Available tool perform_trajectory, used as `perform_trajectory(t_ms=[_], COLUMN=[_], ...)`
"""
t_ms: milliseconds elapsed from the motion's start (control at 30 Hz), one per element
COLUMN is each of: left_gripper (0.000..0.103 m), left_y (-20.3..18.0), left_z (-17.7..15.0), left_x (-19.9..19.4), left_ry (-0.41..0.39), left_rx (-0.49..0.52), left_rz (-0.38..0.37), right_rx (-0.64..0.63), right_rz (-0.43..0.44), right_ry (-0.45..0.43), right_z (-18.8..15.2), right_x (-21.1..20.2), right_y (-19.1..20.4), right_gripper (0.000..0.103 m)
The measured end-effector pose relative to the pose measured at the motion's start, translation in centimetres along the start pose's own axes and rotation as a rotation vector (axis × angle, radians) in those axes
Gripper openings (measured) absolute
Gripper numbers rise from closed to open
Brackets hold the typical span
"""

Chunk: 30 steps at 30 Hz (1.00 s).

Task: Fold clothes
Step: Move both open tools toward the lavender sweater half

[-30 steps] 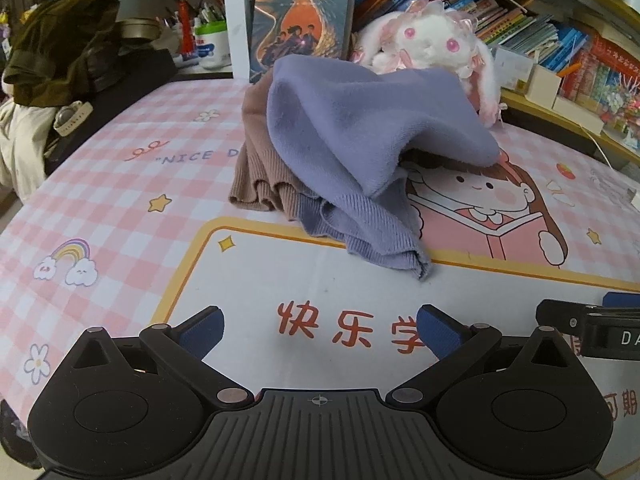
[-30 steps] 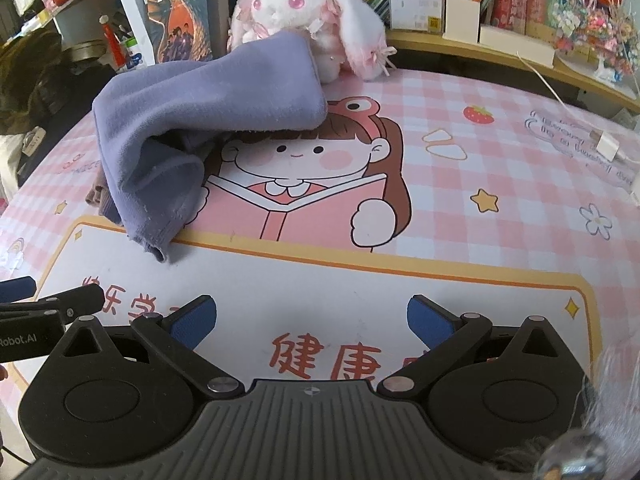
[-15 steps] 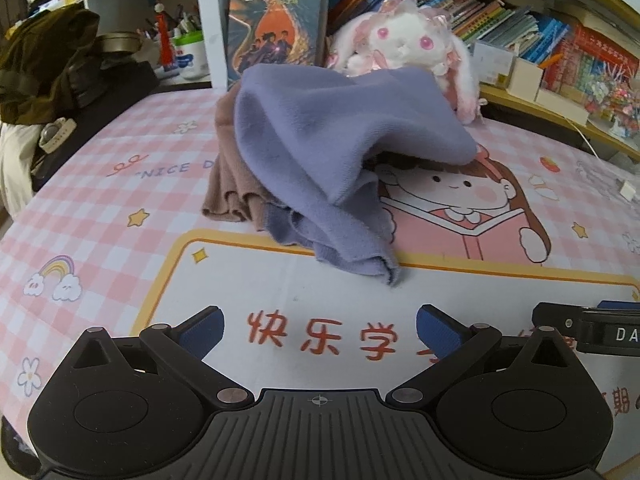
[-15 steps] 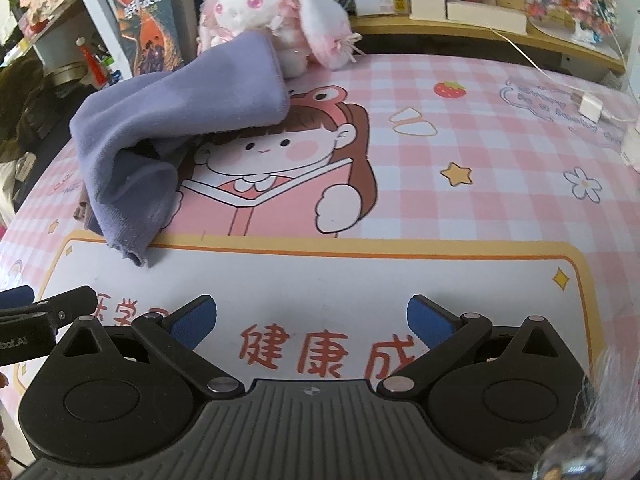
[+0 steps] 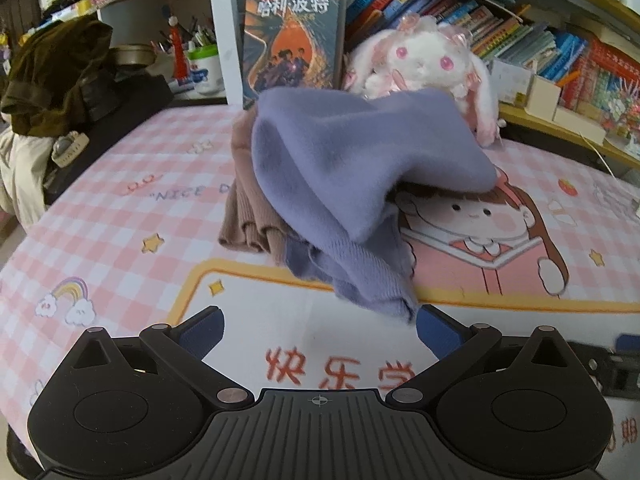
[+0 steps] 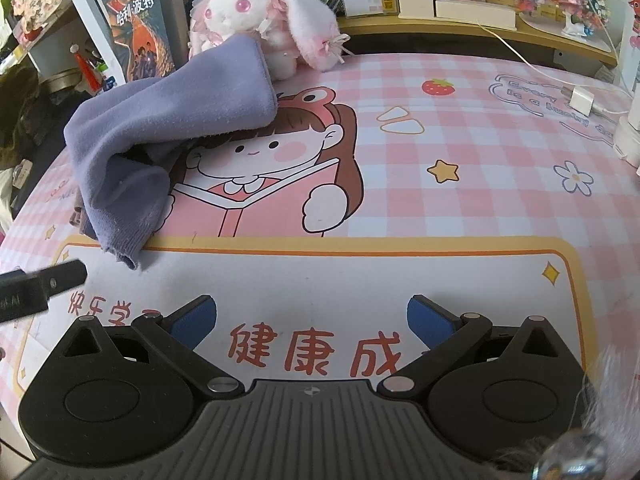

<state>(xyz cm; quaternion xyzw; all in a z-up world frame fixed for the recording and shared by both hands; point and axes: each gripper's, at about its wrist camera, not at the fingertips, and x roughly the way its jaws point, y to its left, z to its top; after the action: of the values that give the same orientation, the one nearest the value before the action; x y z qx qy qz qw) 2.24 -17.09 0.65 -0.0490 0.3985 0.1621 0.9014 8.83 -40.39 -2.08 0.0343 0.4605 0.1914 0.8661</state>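
Observation:
A crumpled purple garment (image 5: pixel 352 176) lies heaped on the pink checked table mat (image 5: pixel 100 232), draped over a brown ribbed garment (image 5: pixel 248 216). Its lowest corner hangs just in front of my left gripper (image 5: pixel 320 326), which is open and empty, low over the mat. In the right wrist view the purple garment (image 6: pixel 160 120) lies far left. My right gripper (image 6: pixel 312 316) is open and empty over the mat's printed text, well right of the pile. The left gripper's finger (image 6: pixel 40 284) shows at that view's left edge.
A white-and-pink plush rabbit (image 5: pixel 424 64) and an upright book (image 5: pixel 296 36) stand behind the pile against bookshelves. Dark clothes (image 5: pixel 52 80) hang at the far left. A white charger and cable (image 6: pixel 580 100) lie at the far right of the mat (image 6: pixel 460 140).
My left gripper has moved forward toward the purple garment, whose lower corner now sits close to the fingertips. My right gripper has shifted slightly nearer the table. Both stay open.

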Motion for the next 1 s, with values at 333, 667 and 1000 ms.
perform_trajectory(t_ms=[333, 667, 1000], left_gripper=[0.103, 0.103, 0.103], left_y=[-0.6, -0.3, -1.1], left_z=[1.3, 3.1, 4.8], left_x=[0.4, 2.1, 5.5], left_ry=[-0.028, -0.059, -0.091], left_rx=[0.035, 0.05, 0.073], left_rz=[-0.023, 0.008, 0.061], right_rx=[0.042, 0.047, 0.066], right_rz=[-0.015, -0.012, 0.009], right_ry=[-0.014, -0.02, -0.073], right_z=[-0.2, -0.4, 0.5], right_x=[-0.5, -0.6, -1.0], right_y=[-0.8, -0.9, -0.9], right_gripper=[0.103, 0.103, 0.103])
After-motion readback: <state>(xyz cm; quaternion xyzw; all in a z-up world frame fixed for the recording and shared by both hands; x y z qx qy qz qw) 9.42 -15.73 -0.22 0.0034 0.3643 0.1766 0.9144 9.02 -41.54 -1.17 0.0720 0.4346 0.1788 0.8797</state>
